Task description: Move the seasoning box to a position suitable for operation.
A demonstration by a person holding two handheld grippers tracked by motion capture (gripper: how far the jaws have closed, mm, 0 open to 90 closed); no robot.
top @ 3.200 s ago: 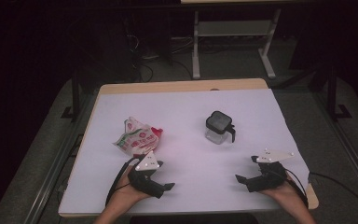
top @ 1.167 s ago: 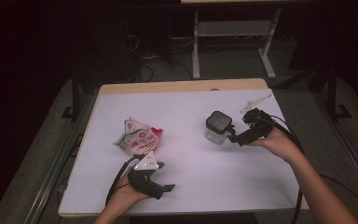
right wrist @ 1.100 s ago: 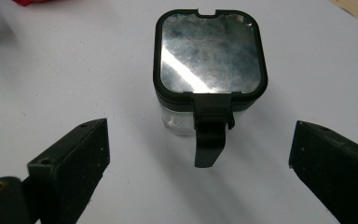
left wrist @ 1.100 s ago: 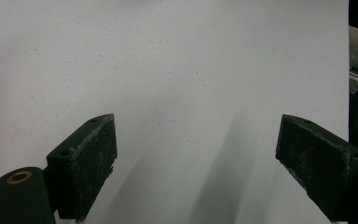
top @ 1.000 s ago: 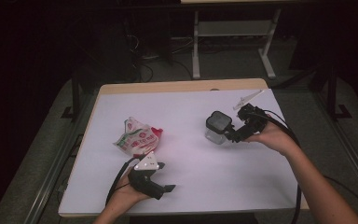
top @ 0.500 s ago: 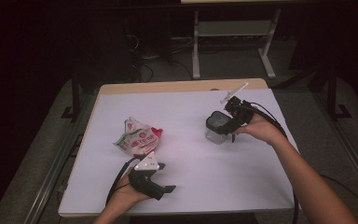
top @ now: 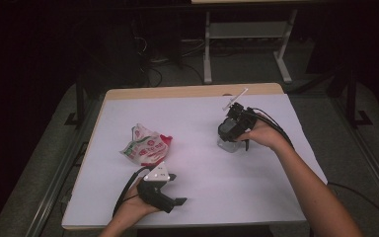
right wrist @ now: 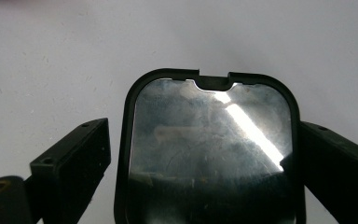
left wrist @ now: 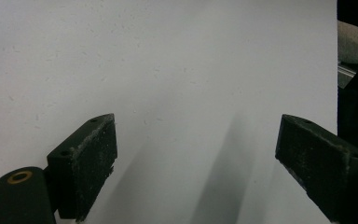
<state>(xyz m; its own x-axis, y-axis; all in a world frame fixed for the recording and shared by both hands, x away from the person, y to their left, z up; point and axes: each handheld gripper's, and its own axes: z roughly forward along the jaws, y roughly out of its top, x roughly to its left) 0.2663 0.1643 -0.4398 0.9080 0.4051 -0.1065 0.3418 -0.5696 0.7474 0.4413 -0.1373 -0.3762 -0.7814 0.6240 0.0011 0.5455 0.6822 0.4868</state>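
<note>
Now: close on the lidded container

Your right gripper (top: pixel 233 129) sits directly over the small clear container (top: pixel 228 143) with the black-rimmed lid (right wrist: pixel 209 154). Its jaws are spread wide, one on each side of the lid, gripping nothing so far. Left of the container lies a crumpled snack bag (top: pixel 145 146); nearer you than the bag, your left gripper (top: pixel 170 200) rests wide open and empty on the white tabletop (top: pixel 197 111). You appear to be mid-grasp. Next, squeeze evenly on the lid's sides and keep centred.

High view overlooks the whole table (top: pixel 202 113); both gripper views look closely down onto that same tabletop.
</note>
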